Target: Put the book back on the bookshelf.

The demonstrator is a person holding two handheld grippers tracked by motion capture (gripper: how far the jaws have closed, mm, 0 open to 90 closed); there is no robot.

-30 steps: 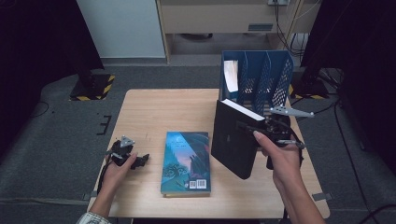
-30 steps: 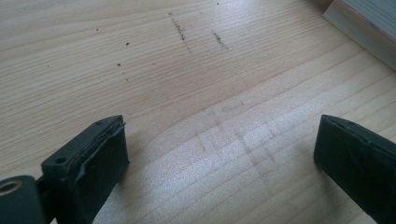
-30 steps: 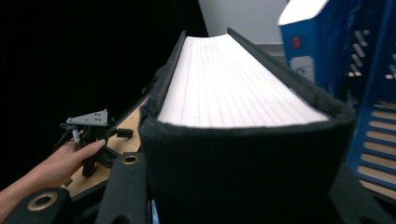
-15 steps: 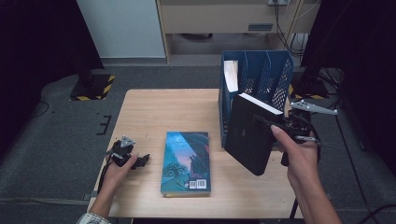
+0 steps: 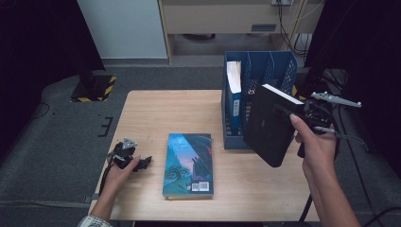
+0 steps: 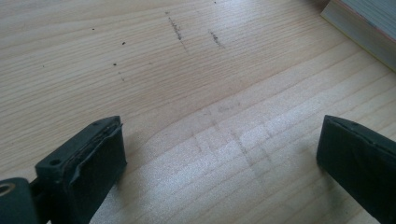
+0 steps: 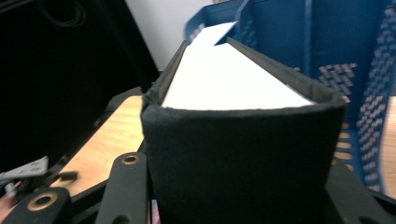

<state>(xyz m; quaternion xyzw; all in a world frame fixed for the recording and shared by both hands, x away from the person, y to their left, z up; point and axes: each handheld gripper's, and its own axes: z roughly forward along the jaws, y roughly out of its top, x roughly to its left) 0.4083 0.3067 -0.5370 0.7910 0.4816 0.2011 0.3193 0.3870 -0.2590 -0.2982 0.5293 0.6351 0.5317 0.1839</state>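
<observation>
My right gripper (image 5: 289, 112) is shut on a thick black book (image 5: 269, 124), held tilted in the air in front of the blue file rack (image 5: 282, 66). In the right gripper view the black book (image 7: 243, 154) sits between the jaws, its white page edge facing up. A book with a blue cover (image 5: 189, 163) lies flat on the wooden table (image 5: 165, 113). My left gripper (image 5: 143, 162) rests on the table at the left, open, with bare wood between its fingers (image 6: 88, 163). The corner of the blue-covered book (image 6: 362, 28) lies beyond them.
The file rack (image 7: 322, 51) stands at the table's back right with a white-paged book (image 5: 234, 85) upright in its leftmost slot. Dark floor and a cabinet lie behind the table. A cable trails from the right gripper.
My right hand has carried the black book to the right and upward, closer to the file rack. The left gripper has stayed where it was.
</observation>
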